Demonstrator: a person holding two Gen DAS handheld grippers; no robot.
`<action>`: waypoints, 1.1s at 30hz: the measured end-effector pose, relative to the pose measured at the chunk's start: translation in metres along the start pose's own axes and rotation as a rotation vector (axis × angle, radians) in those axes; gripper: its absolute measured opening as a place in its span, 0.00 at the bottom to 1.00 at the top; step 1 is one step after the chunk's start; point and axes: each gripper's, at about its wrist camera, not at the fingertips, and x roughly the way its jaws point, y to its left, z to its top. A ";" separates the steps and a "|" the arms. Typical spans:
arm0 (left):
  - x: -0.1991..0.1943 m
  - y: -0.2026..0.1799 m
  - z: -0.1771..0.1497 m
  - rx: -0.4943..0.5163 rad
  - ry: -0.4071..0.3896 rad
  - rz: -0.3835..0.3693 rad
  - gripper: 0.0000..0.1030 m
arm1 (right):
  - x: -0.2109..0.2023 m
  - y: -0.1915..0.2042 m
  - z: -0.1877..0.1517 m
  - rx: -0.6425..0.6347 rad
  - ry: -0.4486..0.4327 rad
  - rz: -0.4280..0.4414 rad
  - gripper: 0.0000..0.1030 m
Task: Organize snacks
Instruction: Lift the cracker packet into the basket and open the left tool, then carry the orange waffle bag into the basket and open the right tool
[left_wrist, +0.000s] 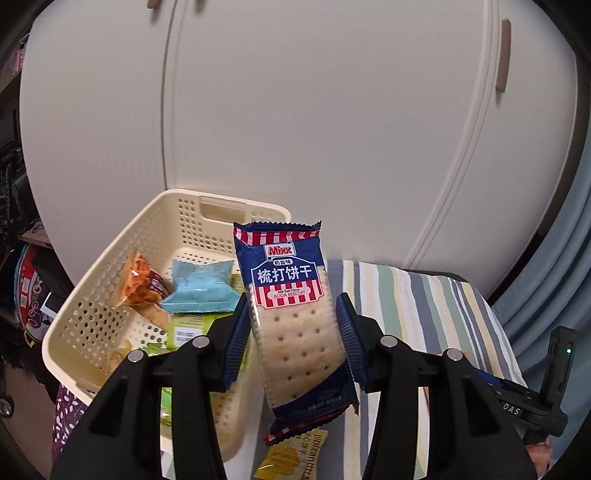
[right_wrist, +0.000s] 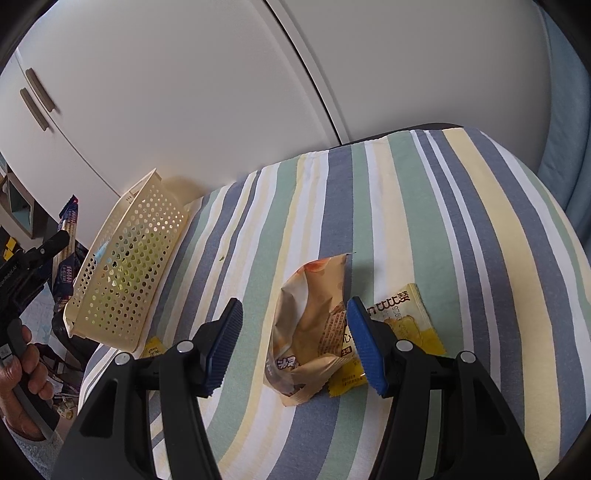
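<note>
Here, left gripper (left_wrist: 295, 325): its blue ribbed pads pinch a Mixx soda biscuit packet (left_wrist: 291, 314) from both sides, the packet upright and slightly tilted, lifted clear of the striped cloth (left_wrist: 424, 306). Navy wrapper with red-and-white stripes, clear window showing the pale crackers. It hangs at the near right edge of the cream perforated basket (left_wrist: 110, 295), partly over its rim.

Basket contents, left wrist view: an orange snack packet (left_wrist: 142, 282) leaning on the left wall, a light-blue packet (left_wrist: 201, 288) beside it, green packets (left_wrist: 184, 328) underneath. Basket sits at the left edge of the cloth, before white cupboard doors (left_wrist: 295, 110). A yellow packet (left_wrist: 295, 454) lies on the cloth below the held biscuits.

Right gripper (right_wrist: 293, 341): jaws spread wide, nothing held. Between the fingers, on the cloth, lies a crumpled tan snack packet (right_wrist: 310, 328); the right pad appears close against its edge, though contact cannot be told, and the left pad stands well apart. Under and just right of it, a yellow flat packet (right_wrist: 406, 321), partly covered by the tan one and by the right finger. A second yellow packet corner (right_wrist: 153, 347) shows near the basket's front corner.

At the far left of the right wrist view, a hand (right_wrist: 26, 373) grips the other tool's handle.
</note>
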 end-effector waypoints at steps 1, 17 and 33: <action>-0.002 0.009 0.002 -0.012 -0.007 0.016 0.44 | 0.000 0.000 0.000 0.000 0.000 0.000 0.57; 0.002 0.078 -0.005 -0.151 -0.030 0.138 0.65 | 0.001 0.004 -0.001 -0.013 0.004 -0.006 0.57; -0.009 0.092 -0.009 -0.204 -0.081 0.092 0.97 | 0.029 0.021 0.006 -0.082 0.122 -0.145 0.57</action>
